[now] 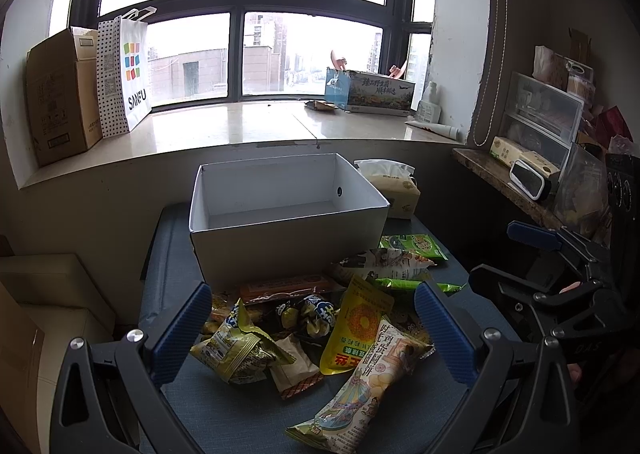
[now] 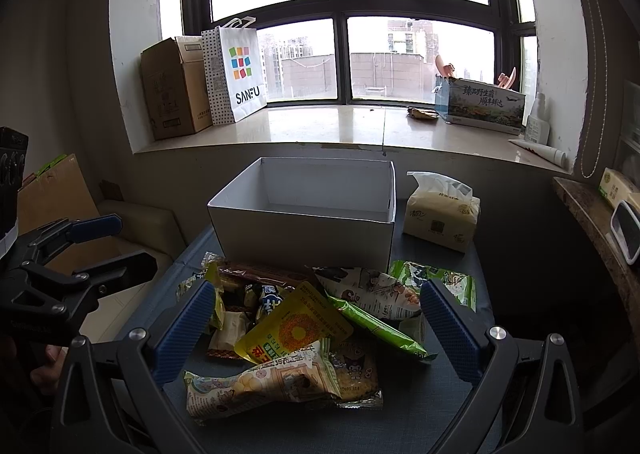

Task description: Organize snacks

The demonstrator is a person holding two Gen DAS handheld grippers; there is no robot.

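Both tongs held apart above a snack pile, white box empty: sorting not yet begun.

Left tongs [image 1: 312, 328] and right tongs [image 2: 316, 328] hover with jaws wide, gripping nothing. Nearest lies a long cartoon-printed packet [image 2: 260, 382], then a yellow pouch [image 2: 296, 328], all loose on the blue tabletop [image 2: 420, 414]. Beyond stands the white box [image 2: 304, 230]. Next move, judged: clamp one packet and lift it over the rim.
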